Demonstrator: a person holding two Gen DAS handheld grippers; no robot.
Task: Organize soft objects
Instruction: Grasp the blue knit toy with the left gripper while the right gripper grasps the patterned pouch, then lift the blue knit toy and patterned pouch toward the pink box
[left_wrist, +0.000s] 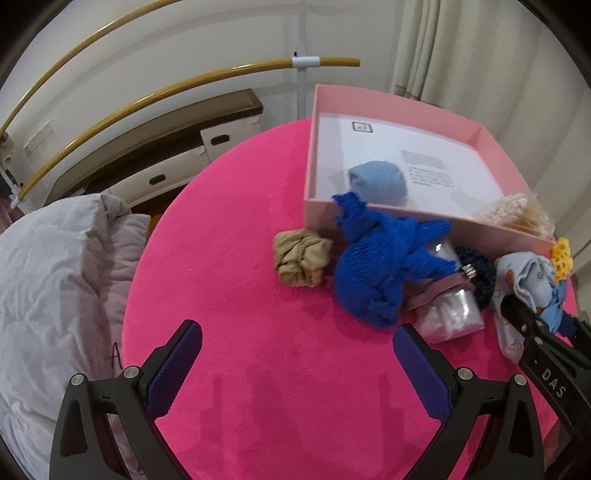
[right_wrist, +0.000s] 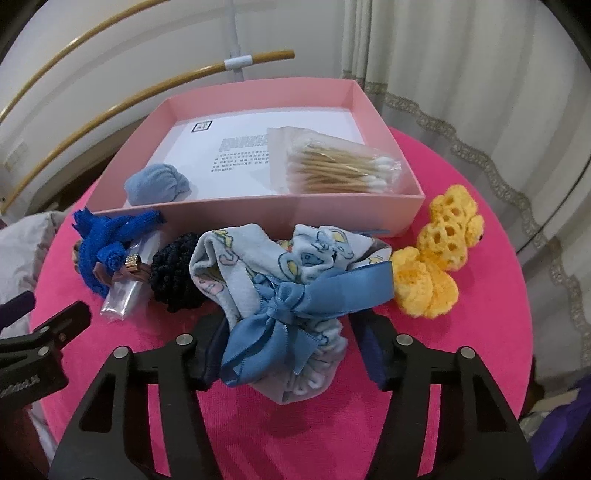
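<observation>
My left tool (left_wrist: 297, 363) is hovering over bare pink tabletop (left_wrist: 240, 258), its fingers spread wide with nothing between them. My right tool (right_wrist: 286, 345) is sitting half open around the patterned fabric pouch (right_wrist: 236, 273), straddling its gathered end; the left pad is lying against the cloth, but I cannot tell if the right pad is touching, so a firm grip is not certain. The blue satin bow (right_wrist: 295, 314) on the pouch is spilling toward me between the fingers.

Just left of the pouch, a dark knitted scrunchie (right_wrist: 175, 277) is resting beside a clear plastic packet (right_wrist: 122, 297), and a royal-blue knitted piece (right_wrist: 107, 240) is draping across that. At the right, a yellow crocheted piece (right_wrist: 436, 254) is lying near the box corner. In the left view, a beige scrunchie (left_wrist: 301, 256) is sitting alone further left.

Beyond them, the pink box (right_wrist: 295, 214) is holding a light-blue rolled cloth (right_wrist: 157, 184) at near left and a bag of cotton swabs (right_wrist: 332, 168) at right.
</observation>
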